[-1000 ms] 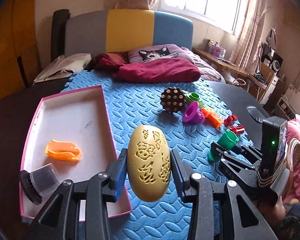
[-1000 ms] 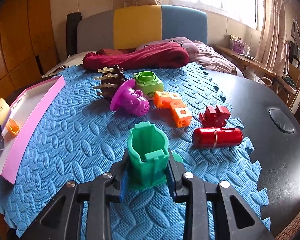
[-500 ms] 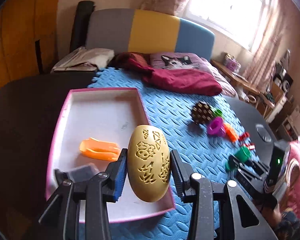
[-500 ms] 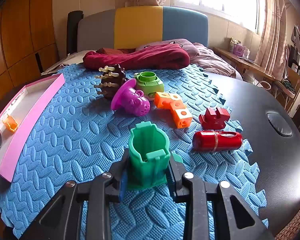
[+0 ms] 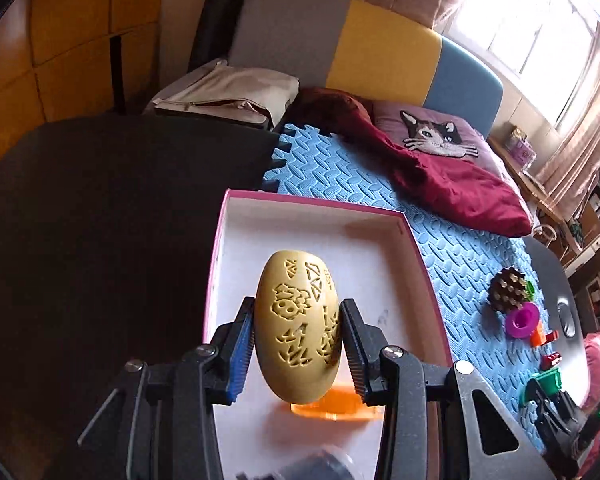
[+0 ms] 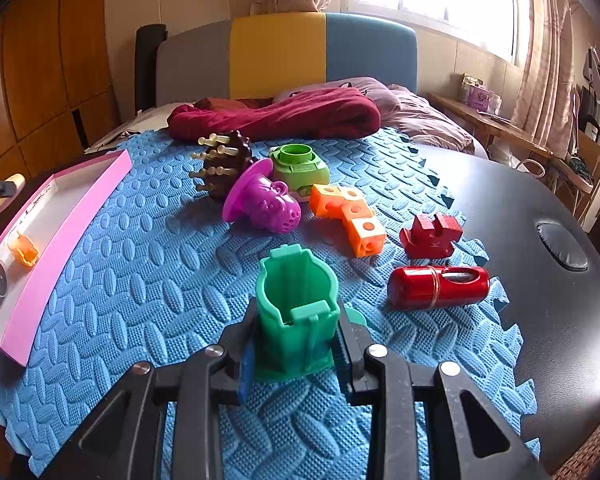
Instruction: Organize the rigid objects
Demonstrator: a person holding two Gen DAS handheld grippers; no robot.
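Note:
My left gripper (image 5: 298, 350) is shut on a yellow carved egg-shaped piece (image 5: 298, 330), held above the white inside of the pink-rimmed box (image 5: 320, 220). An orange piece (image 5: 332, 404) lies in the box just under the egg, and a dark capped cup (image 5: 320, 468) shows at the bottom edge. My right gripper (image 6: 296, 354) is shut on a green cup-like piece (image 6: 298, 314) that rests on the blue foam mat (image 6: 140, 280). Far left in the right wrist view, the pink box (image 6: 60, 232) holds the orange piece (image 6: 25, 249).
On the mat beyond the green piece lie a purple funnel toy (image 6: 266, 202), a brown spiky ball (image 6: 224, 164), a green ring block (image 6: 298, 166), an orange L-block (image 6: 350, 216), a red block (image 6: 432, 236) and a red cylinder (image 6: 438, 286). A maroon cloth (image 6: 276, 120) lies at the back.
My left gripper has carried the yellow egg leftward from over the mat to over the box's inside, rolling a little. The right gripper and green piece have stayed put.

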